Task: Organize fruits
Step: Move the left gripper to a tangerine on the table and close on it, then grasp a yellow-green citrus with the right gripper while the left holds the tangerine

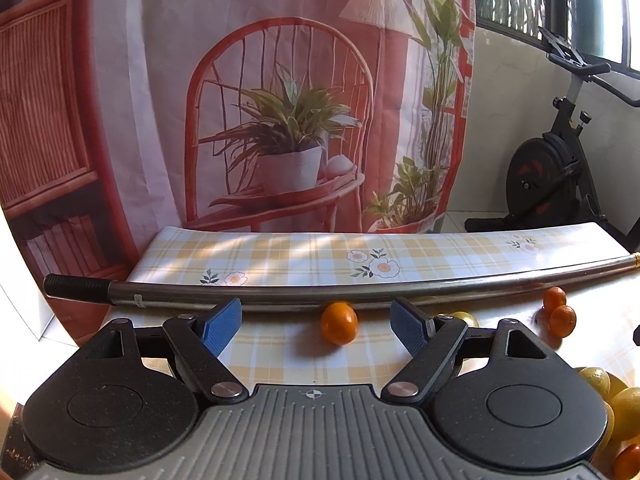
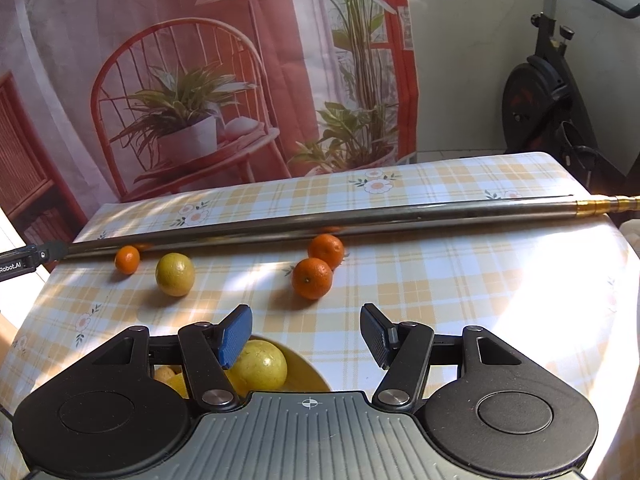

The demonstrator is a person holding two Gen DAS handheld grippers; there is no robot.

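— While both tools hang over the checked table [image 2: 440, 280], which fruit is best placed for a pick?

— I'd say the small orange [image 1: 338, 322] at the far left. In the left wrist view it sits almost dead ahead of the left gripper [image 1: 316, 322], just past the blue pads and close against the metal pole [image 1: 360, 286] that runs left to right across the cloth. It's roundish, so I see no long axis to line up with.

— And the left tool's state?

— Spread wide, nothing between its fingers. Same for the right gripper [image 2: 306, 334]: wide apart and empty, poised above the yellow bowl [image 2: 308, 372].

— What about the right side?

— Two oranges [image 2: 312, 278] touch each other ahead of it, a little farther out, with a lemon [image 2: 175, 274] to their left.

— Count?

— Loose on the table: three oranges, one lemon. In the bowl, at least two yellow fruits [image 2: 260, 364] show from the right wrist; more yellow ones and an orange appear at the left view's edge, but I can't count them properly.
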